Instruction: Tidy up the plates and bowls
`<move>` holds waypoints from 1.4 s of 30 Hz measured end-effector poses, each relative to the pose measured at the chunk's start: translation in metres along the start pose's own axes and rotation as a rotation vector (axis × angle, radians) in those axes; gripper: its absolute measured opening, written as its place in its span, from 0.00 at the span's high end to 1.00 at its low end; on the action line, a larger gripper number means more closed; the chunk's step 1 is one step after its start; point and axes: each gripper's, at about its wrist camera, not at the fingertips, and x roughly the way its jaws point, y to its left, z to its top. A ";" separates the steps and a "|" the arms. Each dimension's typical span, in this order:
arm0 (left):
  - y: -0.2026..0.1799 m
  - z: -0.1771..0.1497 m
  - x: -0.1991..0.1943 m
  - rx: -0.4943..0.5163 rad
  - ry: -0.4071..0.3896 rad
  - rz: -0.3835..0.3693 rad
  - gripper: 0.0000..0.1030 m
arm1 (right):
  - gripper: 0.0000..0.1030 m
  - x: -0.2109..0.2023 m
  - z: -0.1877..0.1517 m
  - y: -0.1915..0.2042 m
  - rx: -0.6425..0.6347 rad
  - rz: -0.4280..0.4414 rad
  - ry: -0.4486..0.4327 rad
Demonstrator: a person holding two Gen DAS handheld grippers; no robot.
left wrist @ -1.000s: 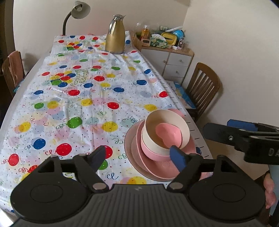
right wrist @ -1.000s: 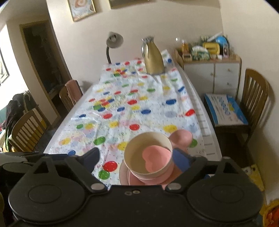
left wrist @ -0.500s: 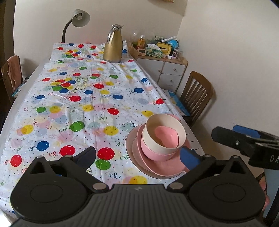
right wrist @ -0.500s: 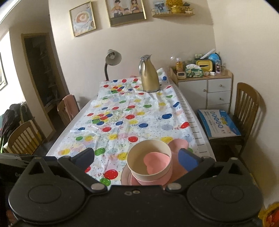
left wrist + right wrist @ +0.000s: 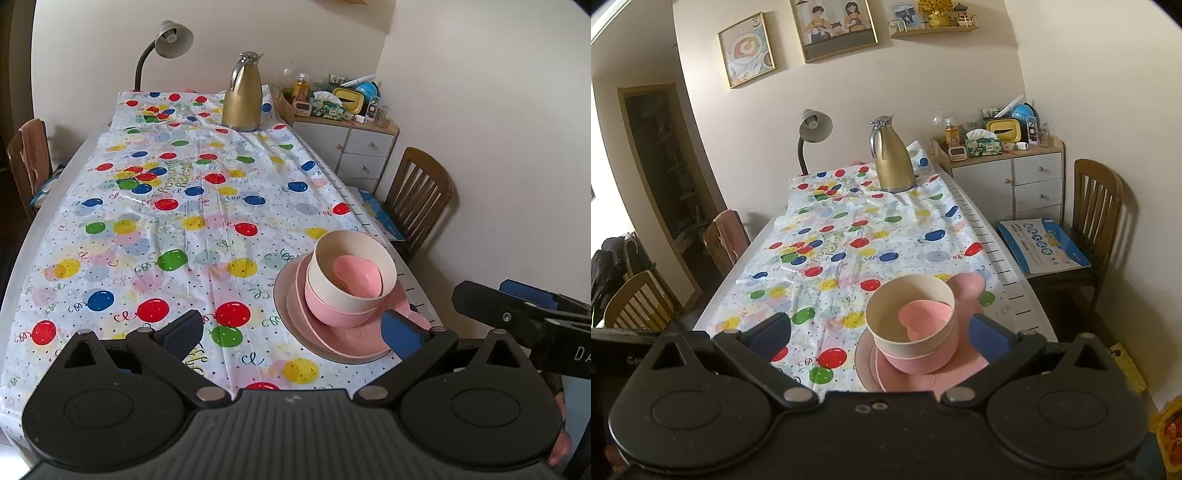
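A: Stack position? Cream bowl (image 5: 352, 271) nested in pink bowl (image 5: 334, 314) on pink plates (image 5: 332, 341), counter's (image 5: 147, 229) near right corner.

B: Ahead of the right tool (image 5: 881, 330), lined up between its jaws; right of the left tool (image 5: 293, 332). Right looks nearer. Both tools just opened wide, holding nothing.

A: Appearance?

B: Matte, round; pink heart-shaped dish (image 5: 923, 319) inside.
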 end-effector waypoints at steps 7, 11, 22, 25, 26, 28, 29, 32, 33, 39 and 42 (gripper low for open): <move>0.005 -0.006 -0.006 -0.008 -0.001 0.000 0.00 | 0.00 -0.004 -0.002 0.003 0.011 -0.013 -0.012; 0.008 -0.006 -0.009 -0.007 -0.009 0.004 0.00 | 0.00 -0.005 -0.002 0.003 0.017 -0.025 -0.011; 0.014 -0.003 -0.015 -0.006 -0.037 0.006 0.00 | 0.00 -0.004 -0.001 0.004 0.014 -0.031 -0.008; 0.015 -0.002 -0.016 -0.006 -0.039 0.005 0.00 | 0.00 -0.004 -0.001 0.004 0.014 -0.031 -0.008; 0.015 -0.002 -0.016 -0.006 -0.037 0.003 0.00 | 0.00 -0.004 -0.001 0.004 0.014 -0.032 -0.006; 0.015 -0.002 -0.016 -0.006 -0.036 -0.002 0.00 | 0.00 -0.003 -0.001 0.004 0.013 -0.036 0.000; 0.015 -0.001 -0.016 -0.005 -0.035 -0.004 0.00 | 0.00 -0.003 -0.001 0.004 0.012 -0.038 0.002; 0.015 -0.001 -0.014 -0.006 -0.026 -0.012 0.00 | 0.00 -0.003 -0.001 0.003 0.012 -0.040 0.003; 0.015 -0.002 -0.013 -0.007 -0.022 -0.015 0.00 | 0.00 -0.003 -0.001 0.003 0.013 -0.041 0.003; 0.014 -0.003 -0.010 -0.006 -0.017 -0.023 0.00 | 0.00 0.000 -0.002 0.004 0.011 -0.046 0.010; 0.013 -0.003 -0.010 -0.006 -0.017 -0.025 0.00 | 0.00 -0.001 -0.003 0.004 0.009 -0.046 0.011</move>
